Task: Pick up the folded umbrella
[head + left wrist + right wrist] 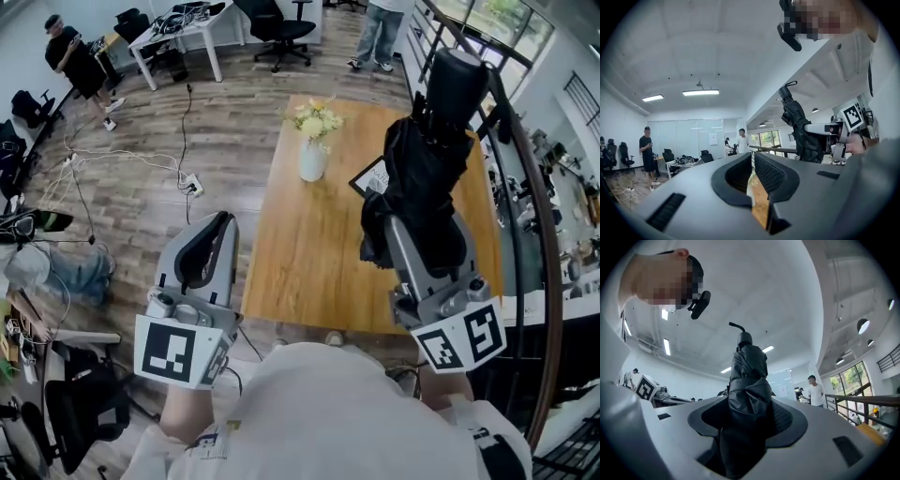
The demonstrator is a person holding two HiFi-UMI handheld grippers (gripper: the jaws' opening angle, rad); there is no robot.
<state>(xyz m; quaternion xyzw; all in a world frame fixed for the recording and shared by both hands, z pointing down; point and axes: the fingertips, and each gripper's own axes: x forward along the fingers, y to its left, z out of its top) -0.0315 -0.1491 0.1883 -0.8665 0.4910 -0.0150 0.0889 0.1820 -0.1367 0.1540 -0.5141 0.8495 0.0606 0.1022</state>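
Observation:
The folded black umbrella [427,159] stands upright in the air over the right side of the wooden table [309,244]. My right gripper [417,225] is shut on its lower half, and both pads press into the fabric [747,394]. Its strap end and cap point up at the ceiling in the right gripper view. The left gripper view shows the umbrella [799,126] at the right, held clear of everything. My left gripper [214,230] is raised off the table's left front edge. Its jaws are shut with only a thin slit between them [752,171] and nothing held.
A white vase with yellow flowers [314,141] and a dark framed card [370,178] stand on the table. A curved railing [525,206] runs along the right. Cables and a power strip [192,185] lie on the floor at the left. People stand at the far desks.

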